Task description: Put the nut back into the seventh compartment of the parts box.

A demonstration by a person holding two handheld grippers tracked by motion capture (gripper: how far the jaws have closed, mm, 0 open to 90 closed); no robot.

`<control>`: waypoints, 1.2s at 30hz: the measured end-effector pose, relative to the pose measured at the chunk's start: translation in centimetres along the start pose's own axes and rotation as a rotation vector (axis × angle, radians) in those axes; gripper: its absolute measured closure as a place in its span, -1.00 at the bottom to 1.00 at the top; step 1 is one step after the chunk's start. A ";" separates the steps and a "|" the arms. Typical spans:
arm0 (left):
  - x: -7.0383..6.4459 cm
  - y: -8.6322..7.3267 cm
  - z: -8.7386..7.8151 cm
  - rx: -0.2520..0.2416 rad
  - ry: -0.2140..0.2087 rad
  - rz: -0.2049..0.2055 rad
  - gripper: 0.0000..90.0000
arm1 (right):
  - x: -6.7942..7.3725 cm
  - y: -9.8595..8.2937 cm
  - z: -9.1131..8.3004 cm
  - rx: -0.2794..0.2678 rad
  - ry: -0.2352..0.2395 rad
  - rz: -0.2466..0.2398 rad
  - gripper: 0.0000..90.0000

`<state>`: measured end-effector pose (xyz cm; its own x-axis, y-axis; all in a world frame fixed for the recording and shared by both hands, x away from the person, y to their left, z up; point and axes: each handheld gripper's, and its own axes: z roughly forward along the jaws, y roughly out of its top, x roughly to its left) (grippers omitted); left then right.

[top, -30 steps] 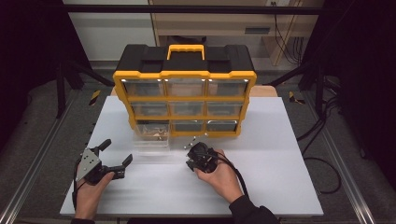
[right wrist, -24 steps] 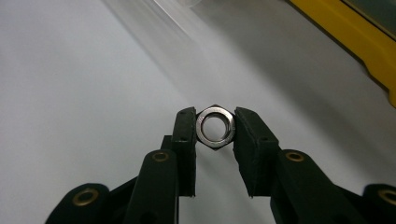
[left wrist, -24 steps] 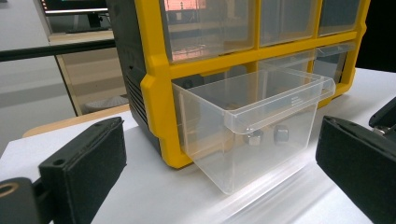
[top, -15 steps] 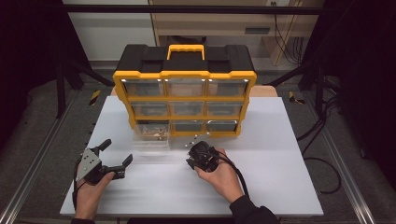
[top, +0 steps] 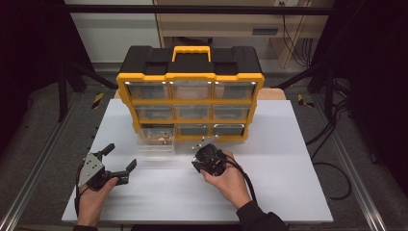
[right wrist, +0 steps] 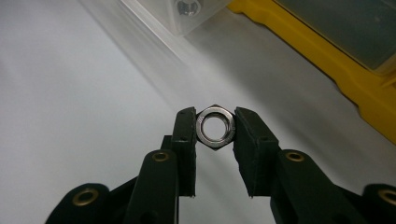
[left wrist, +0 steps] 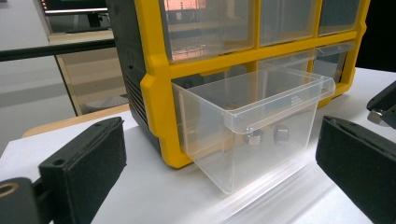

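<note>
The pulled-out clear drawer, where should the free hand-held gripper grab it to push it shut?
Grip the clear drawer by its front lip, coming from the front with the open left hand-held gripper: the lip juts forward, and the walls are broad.

A white table (top: 288, 187) bears a yellow-black organizer (top: 190, 91) at its far edge, its clear drawer (top: 155, 140) pulled out in front.

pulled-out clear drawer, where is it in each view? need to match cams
High view: clear drawer sits lower left of the yellow organizer, pulled out onto the table, ahead of the left gripper.
Left gripper view: centre frame, jutting from the cabinet between the open jaws, nuts inside.
Right gripper view: only a corner at the top edge, beyond the held nut.
Shared landmark: the organizer's yellow frame.
</note>
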<state>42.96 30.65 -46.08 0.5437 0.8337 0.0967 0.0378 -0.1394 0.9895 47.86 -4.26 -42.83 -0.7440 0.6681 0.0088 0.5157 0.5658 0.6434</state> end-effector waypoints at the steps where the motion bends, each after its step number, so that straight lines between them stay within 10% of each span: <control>1: 0.0 0.0 0.0 0.000 0.000 0.000 -0.97 | 0.0 0.0 -0.1 -0.002 -0.003 -0.002 0.56; 36: 0.0 0.0 0.0 0.000 -0.001 0.001 -0.97 | 0.1 1.9 -2.5 -0.127 -0.026 -0.020 0.56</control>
<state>42.95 30.62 -46.08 0.5447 0.8330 0.0971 0.0376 -0.1399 0.9894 47.68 -4.33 -39.69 -0.7417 0.6703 -0.0237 0.4415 0.5146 0.7350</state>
